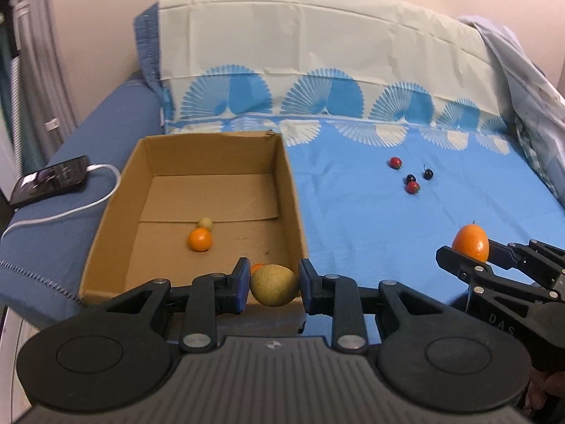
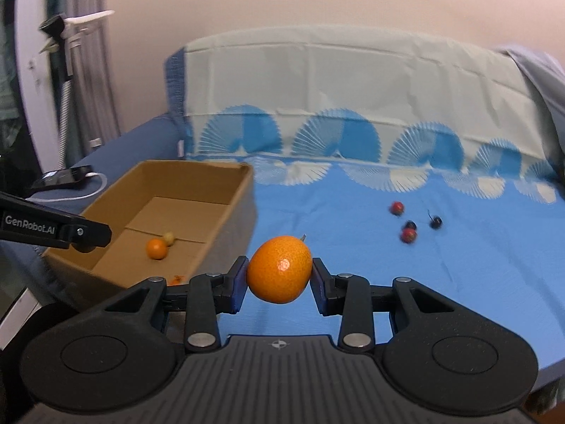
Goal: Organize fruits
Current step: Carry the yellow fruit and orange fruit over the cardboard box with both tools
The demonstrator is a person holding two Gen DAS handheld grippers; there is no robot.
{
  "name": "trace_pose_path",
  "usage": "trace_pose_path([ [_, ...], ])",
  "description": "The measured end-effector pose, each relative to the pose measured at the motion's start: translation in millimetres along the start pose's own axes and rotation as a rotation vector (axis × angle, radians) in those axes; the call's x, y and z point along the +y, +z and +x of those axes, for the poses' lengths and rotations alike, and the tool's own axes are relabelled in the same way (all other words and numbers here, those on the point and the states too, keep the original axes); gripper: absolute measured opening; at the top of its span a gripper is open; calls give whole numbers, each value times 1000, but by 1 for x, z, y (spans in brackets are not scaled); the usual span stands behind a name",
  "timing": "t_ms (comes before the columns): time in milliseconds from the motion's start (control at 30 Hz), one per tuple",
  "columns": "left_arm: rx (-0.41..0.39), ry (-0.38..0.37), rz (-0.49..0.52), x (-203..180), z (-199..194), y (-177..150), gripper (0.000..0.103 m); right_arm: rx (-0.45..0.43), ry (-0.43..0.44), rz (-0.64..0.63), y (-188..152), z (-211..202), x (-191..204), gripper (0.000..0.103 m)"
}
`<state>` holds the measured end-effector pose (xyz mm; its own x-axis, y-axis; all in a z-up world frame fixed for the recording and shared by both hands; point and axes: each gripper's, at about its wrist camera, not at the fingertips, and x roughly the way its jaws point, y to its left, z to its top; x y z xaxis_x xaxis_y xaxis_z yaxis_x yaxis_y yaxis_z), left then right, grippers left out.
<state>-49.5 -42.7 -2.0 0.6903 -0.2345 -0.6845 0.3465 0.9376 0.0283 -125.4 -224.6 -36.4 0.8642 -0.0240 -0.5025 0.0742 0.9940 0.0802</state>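
My left gripper [image 1: 273, 284] is shut on a tan-green round fruit [image 1: 273, 284] and holds it over the near right corner of the cardboard box [image 1: 286, 176]. Inside the box lie a small orange fruit [image 1: 200, 240], a small pale fruit [image 1: 205, 223] touching it, and an orange bit [image 1: 257, 267] mostly hidden behind the held fruit. My right gripper [image 2: 279, 274] is shut on an orange kumquat-like fruit [image 2: 279, 274] above the blue sheet, right of the box [image 2: 226, 226]; it also shows in the left wrist view [image 1: 471, 247].
Two red cherry tomatoes [image 1: 396, 162] [image 1: 412, 187] and two dark cherries [image 1: 428, 174] [image 1: 410, 178] lie on the blue sheet [image 1: 353, 212] at the far right. A phone [image 1: 49, 180] with a white cable rests on the blue sofa arm left of the box. A cushion backs the seat.
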Motion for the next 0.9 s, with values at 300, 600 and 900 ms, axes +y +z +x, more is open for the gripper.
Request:
trace_pose_path([
  [300,-20,15,-55,23,-21,-16,33,-26,43,-92,-2,-19,33,39],
  [600,-19,26,-76,29,-18,-18,33,-27,55,-115,-3,-20,37,39],
  [900,-6,39,-101,41,-5,-15,33,0,60,-131,-1,-5,41,39],
])
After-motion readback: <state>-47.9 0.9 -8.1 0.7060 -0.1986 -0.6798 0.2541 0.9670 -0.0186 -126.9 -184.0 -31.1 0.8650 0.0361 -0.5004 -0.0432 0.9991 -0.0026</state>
